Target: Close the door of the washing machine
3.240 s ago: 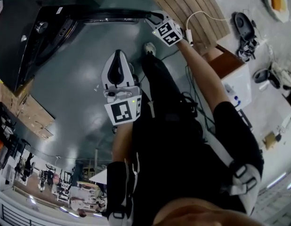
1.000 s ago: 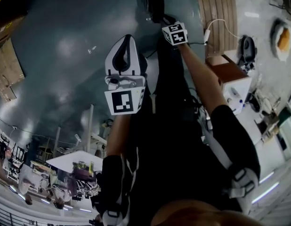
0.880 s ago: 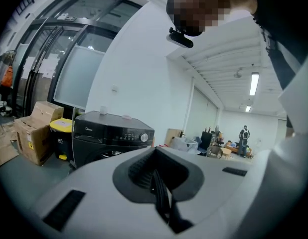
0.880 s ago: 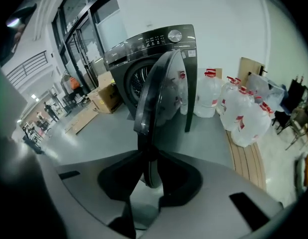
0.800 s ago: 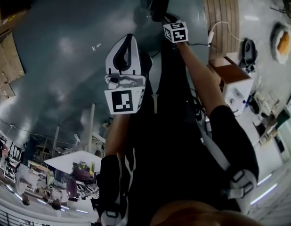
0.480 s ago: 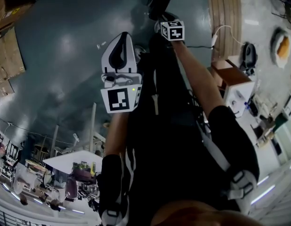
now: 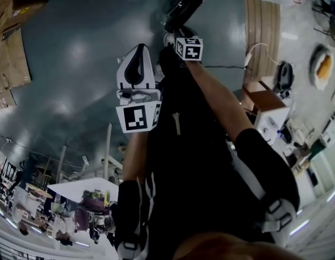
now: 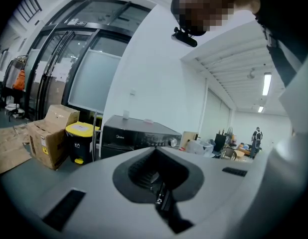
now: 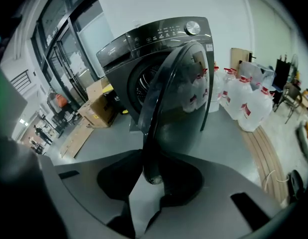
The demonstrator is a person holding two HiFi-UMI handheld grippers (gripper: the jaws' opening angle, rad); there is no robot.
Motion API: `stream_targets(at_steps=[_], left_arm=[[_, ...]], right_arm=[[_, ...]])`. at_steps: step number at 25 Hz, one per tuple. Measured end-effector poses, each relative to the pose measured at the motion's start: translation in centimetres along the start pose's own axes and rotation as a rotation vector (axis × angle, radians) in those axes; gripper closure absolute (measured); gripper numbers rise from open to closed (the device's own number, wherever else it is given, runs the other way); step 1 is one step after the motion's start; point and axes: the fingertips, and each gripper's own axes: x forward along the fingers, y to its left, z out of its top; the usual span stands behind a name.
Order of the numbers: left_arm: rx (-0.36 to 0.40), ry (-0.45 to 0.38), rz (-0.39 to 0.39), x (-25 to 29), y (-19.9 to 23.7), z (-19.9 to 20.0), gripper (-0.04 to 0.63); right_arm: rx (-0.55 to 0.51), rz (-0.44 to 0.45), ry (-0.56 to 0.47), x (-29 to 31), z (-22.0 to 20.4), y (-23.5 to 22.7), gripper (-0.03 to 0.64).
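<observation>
The dark grey washing machine (image 9: 149,49) stands with its round glass door (image 9: 179,93) swung partly open, edge-on toward me. My right gripper (image 9: 153,183) straddles the door's rim. Its jaws are opening, with the rim between them and floor showing in the gap below. In the head view the right gripper (image 7: 177,30) reaches to the dark door (image 7: 189,1) at the top. My left gripper (image 7: 137,52) hangs over bare floor, shut and holding nothing. The left gripper view shows that gripper (image 8: 161,203) pointing toward the washing machine (image 8: 139,136) farther off.
Cardboard boxes (image 8: 52,133) and a yellow-lidded bin (image 8: 80,138) stand left of the machine. Large water jugs (image 9: 243,103) line the wall to its right. A wooden slatted strip (image 7: 259,26) and a white cabinet (image 7: 270,110) lie on the right. The floor is grey.
The right gripper has moved left and slightly up in the head view, staying at the door's edge as the door swung. The left gripper shifted along with the body.
</observation>
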Motion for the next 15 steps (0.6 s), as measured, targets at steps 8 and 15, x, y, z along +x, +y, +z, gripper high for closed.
stream_targets(at_steps=[8,15], left_arm=[[0.092,0.0,-0.004,3.2,3.5,1.7,0.591],[0.106,0.002,-0.061,5.3,7.8,3.2,0.591]], right_arm=[[0.047,-0.008,-0.018,1.8,1.5,2.9,0.517],[0.11,-0.047,-0.037,3.4,3.0,5.5,0.517]])
